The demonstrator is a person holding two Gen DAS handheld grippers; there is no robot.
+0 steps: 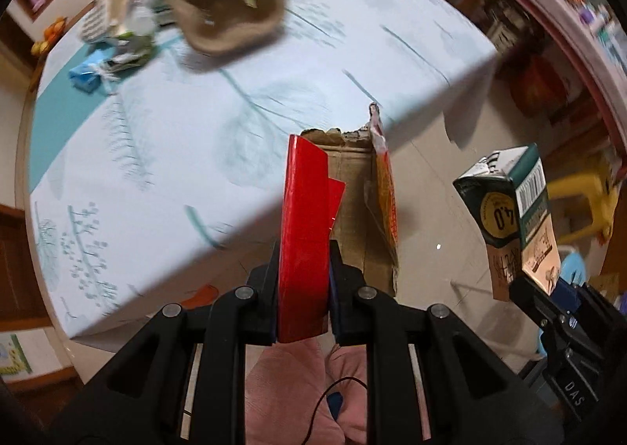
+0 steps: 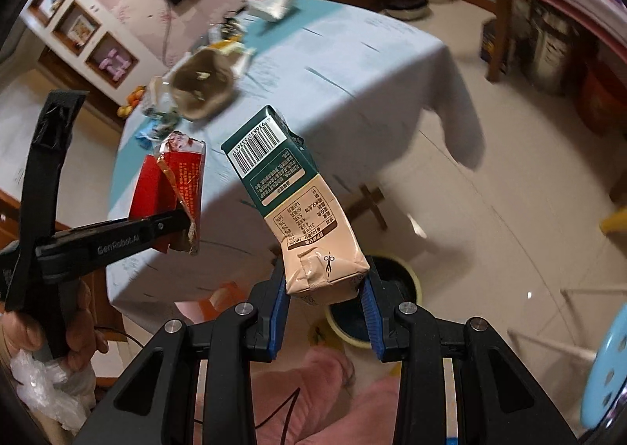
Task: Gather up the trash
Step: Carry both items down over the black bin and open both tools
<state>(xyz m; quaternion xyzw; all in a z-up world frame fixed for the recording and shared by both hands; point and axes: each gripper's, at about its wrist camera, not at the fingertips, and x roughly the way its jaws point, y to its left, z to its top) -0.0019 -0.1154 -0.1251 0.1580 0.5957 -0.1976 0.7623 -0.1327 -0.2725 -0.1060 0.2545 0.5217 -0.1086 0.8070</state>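
The left gripper (image 1: 303, 280) is clamped on a torn red box (image 1: 303, 233), which sticks out ahead of its 2 fingers, over the table's (image 1: 164, 139) near edge. The right gripper (image 2: 325, 300) is clamped on the lower end of a crumpled milk carton (image 2: 290, 194), held in the air off the table's near edge, above the floor and a round bin (image 2: 407, 280). A brown bowl (image 1: 231, 0) and other litter lie toward the table's far edge.
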